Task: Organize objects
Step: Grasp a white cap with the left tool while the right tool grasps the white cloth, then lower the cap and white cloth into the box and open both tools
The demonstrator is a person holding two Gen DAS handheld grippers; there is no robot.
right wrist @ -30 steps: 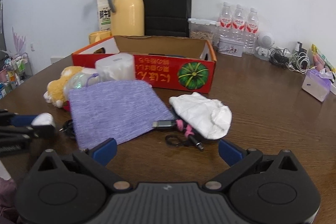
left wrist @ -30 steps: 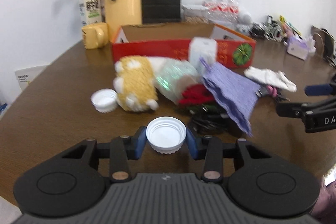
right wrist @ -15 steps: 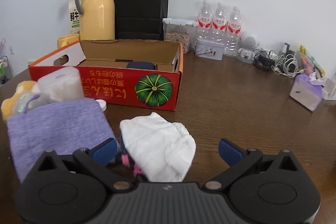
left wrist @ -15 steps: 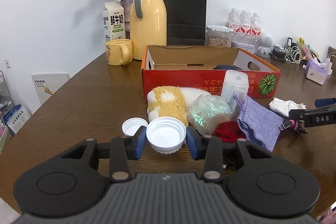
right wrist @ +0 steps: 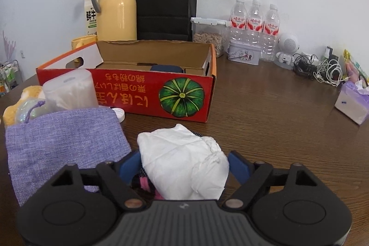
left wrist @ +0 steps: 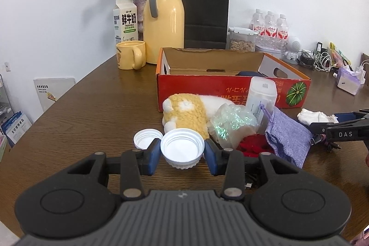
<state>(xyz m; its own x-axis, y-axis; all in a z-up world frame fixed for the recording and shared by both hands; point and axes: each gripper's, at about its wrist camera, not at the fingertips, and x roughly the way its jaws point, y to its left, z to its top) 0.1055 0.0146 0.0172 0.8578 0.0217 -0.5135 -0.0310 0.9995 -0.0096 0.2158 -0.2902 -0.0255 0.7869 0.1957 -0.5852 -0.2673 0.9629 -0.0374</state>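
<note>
My left gripper (left wrist: 182,155) is shut on a white plastic lid (left wrist: 182,148), held just above the brown table. A second white lid (left wrist: 147,140) lies behind it. Beyond are a yellow-and-white plush toy (left wrist: 186,117), a shiny crinkled bag (left wrist: 233,126), a clear tub (left wrist: 260,93) and a purple pouch (right wrist: 62,137). An open red cardboard box (right wrist: 138,89) stands behind them. My right gripper (right wrist: 184,167) straddles a crumpled white cloth (right wrist: 182,158); its jaws are closing, the blue pads at the cloth's sides. A pink-and-black cable (right wrist: 145,183) lies under the cloth.
Along the wall stand a yellow thermos (left wrist: 163,22), a mug (left wrist: 129,54), a milk carton (left wrist: 124,20), a black paper bag (right wrist: 163,1), a seed jar and water bottles (right wrist: 253,22). Chargers and cables (right wrist: 322,68) and a tissue pack (right wrist: 352,105) lie at right.
My right gripper has moved forward over the white cloth and its jaws have narrowed around it. The left gripper still holds the lid and has drawn back and up slightly.
</note>
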